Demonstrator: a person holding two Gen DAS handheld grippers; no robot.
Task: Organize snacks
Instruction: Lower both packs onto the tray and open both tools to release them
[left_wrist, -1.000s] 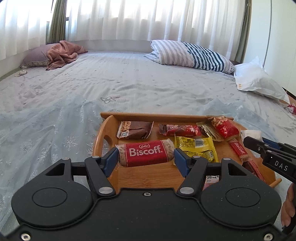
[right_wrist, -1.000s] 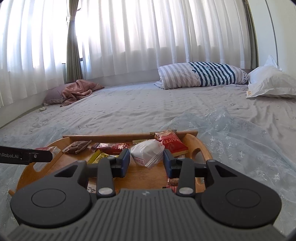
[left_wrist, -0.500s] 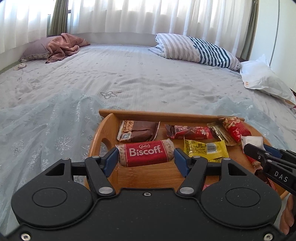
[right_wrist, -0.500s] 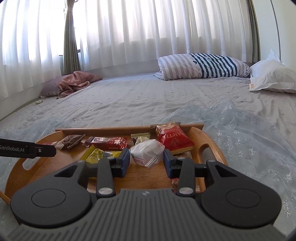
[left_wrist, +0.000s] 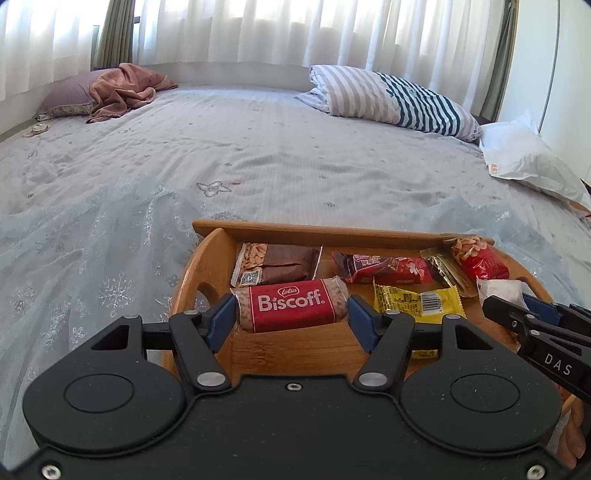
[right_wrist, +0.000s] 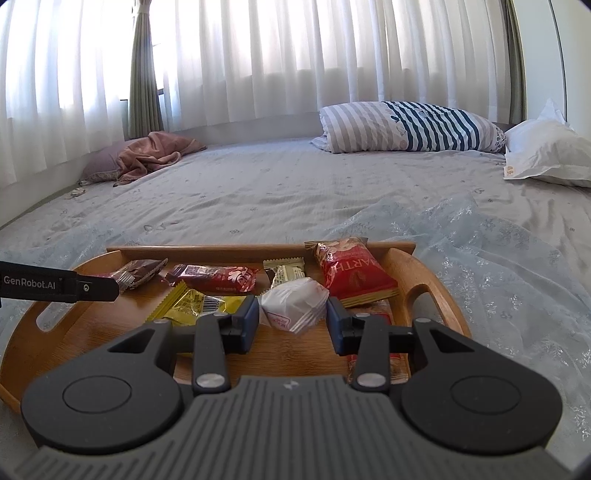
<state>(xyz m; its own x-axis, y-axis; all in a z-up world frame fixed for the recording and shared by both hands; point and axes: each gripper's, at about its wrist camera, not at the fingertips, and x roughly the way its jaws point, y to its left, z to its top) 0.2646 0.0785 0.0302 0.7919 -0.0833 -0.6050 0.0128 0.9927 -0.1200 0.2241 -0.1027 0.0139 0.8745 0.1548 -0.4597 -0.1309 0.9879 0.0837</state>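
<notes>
A wooden tray (left_wrist: 325, 345) (right_wrist: 417, 266) lies on the bed and carries several snack packets. My left gripper (left_wrist: 291, 319) is shut on a red Biscoff packet (left_wrist: 291, 304), held over the tray's left half. My right gripper (right_wrist: 291, 321) is shut on a white wrapped snack (right_wrist: 295, 302) (left_wrist: 498, 288) over the tray's right half. On the tray lie a brown nut bar (left_wrist: 277, 262), a dark red bar (left_wrist: 380, 267) (right_wrist: 218, 277), a yellow packet (left_wrist: 417, 301) (right_wrist: 192, 304) and a red peanut bag (left_wrist: 478, 258) (right_wrist: 351, 273). The right gripper's finger shows at the left wrist view's right edge.
The tray rests on a pale blue sheer cloth (left_wrist: 92, 258) spread over a grey bedsheet. A striped pillow (left_wrist: 391, 98) and a white pillow (left_wrist: 528, 166) lie at the far right, a pink blanket (left_wrist: 125, 88) at the far left. Curtains hang behind the bed.
Both grippers have moved forward and slightly down over the tray, each still holding its snack. The tray and its packets look larger and nearer.
</notes>
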